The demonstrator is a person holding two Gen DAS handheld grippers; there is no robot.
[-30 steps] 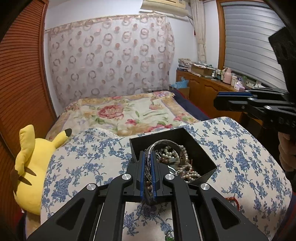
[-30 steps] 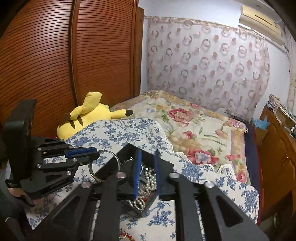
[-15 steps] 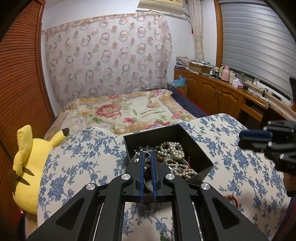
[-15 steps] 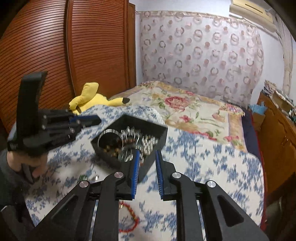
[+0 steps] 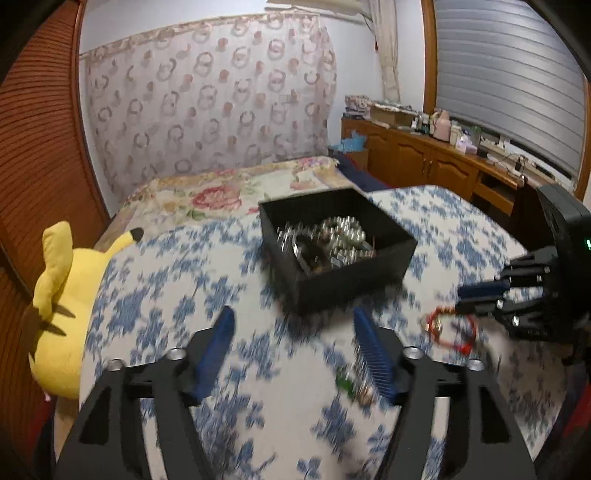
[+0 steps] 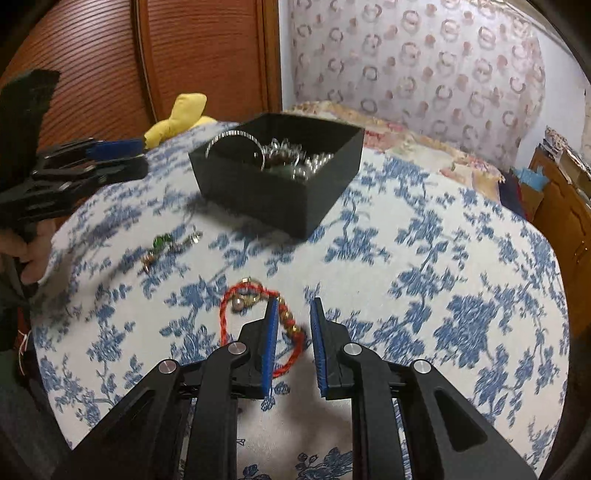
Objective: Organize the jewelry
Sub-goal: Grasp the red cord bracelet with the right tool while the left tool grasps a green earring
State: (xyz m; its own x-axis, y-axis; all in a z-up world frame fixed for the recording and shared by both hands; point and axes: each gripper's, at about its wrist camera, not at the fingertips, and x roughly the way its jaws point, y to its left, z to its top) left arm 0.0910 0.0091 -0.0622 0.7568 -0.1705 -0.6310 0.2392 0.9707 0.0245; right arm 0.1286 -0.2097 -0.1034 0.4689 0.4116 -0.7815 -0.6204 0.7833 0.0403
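A bedroom in a home. Shown by a bed with a flowered quilt [image 5: 207, 192], a yellow plush toy [image 5: 62, 306] lying beside it, a curtain printed with rings [image 5: 210, 96] across the far wall, and a reddish slatted wardrobe door [image 6: 207, 55] at the side. Further marked by low wooden cabinets [image 5: 421, 162] under a shuttered window [image 5: 506, 74], their top crowded with bottles and small boxes, and an air conditioner [image 5: 317, 4] mounted high on the wall.
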